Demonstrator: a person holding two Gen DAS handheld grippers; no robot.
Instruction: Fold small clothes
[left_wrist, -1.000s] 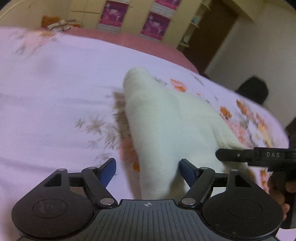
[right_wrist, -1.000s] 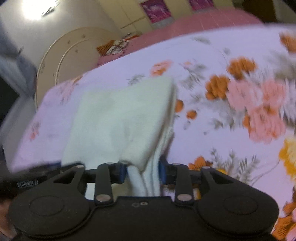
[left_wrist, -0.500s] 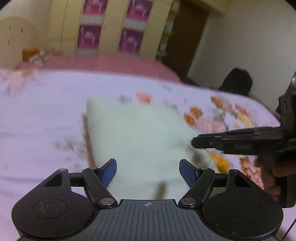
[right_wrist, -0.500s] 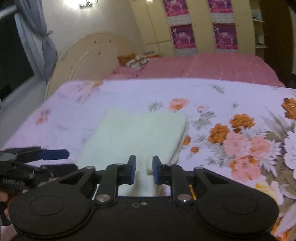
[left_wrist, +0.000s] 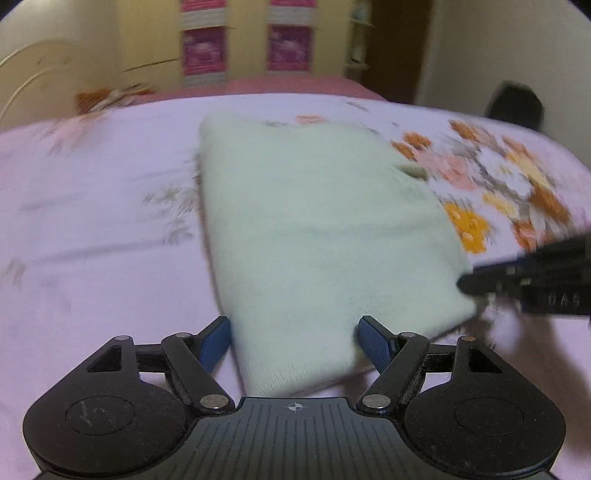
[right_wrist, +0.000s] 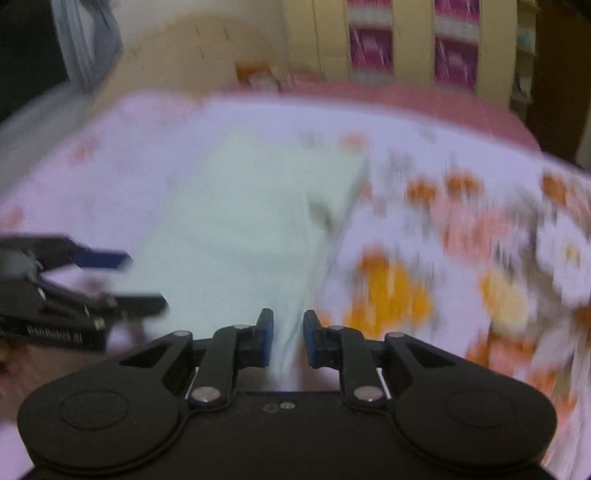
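Both my grippers hold nothing: left gripper (left_wrist: 293, 338) wide, right gripper (right_wrist: 288, 338) narrow, just let go; cloth (left_wrist: 317, 229) now lies folded flat on the bed (left_wrist: 92, 221).

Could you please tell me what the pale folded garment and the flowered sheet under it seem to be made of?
The garment looks like a soft, matte knit, perhaps wool or cotton: fine ribbing shows along its near edge. The sheet looks like thin, smooth woven cloth with a printed flower pattern; blur leaves its fibre open.
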